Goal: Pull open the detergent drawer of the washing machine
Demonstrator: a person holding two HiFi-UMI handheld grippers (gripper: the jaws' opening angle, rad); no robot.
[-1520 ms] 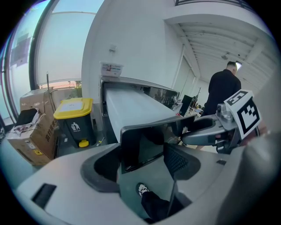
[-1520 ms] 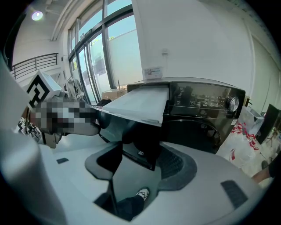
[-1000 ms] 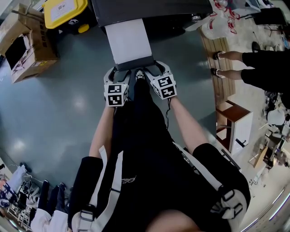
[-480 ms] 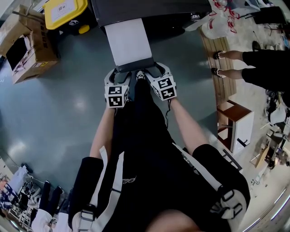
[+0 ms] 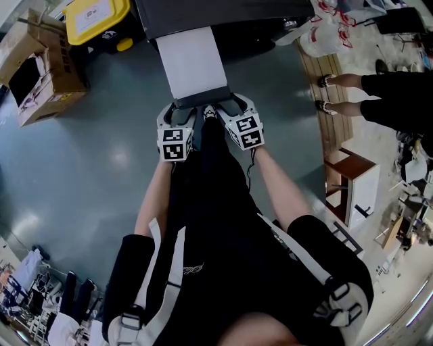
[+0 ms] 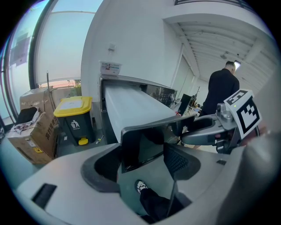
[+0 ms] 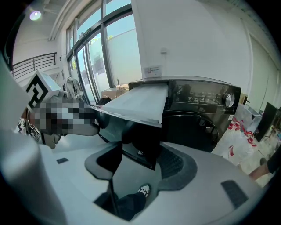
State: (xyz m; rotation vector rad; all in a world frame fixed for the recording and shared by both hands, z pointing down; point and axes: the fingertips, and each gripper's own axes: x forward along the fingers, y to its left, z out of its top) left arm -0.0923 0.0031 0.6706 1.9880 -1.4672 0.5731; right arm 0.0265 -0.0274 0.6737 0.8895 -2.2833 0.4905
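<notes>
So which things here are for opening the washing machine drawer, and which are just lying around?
For the job: dark washing machine; long white detergent drawer with dark front; left claw and right claw, both clamped on that front.
Just lying about: yellow-lidded black bin; brown cardboard boxes; white plastic bag with red print; small wooden side table.

White detergent drawer (image 5: 191, 62), dark front, pulled far out of washing machine (image 5: 230, 15)

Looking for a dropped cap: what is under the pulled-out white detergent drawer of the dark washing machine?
Below the white detergent drawer, past its dark front, a white shoe, a black trouser leg and grey floor show. The drawer hides the floor farther back.
</notes>
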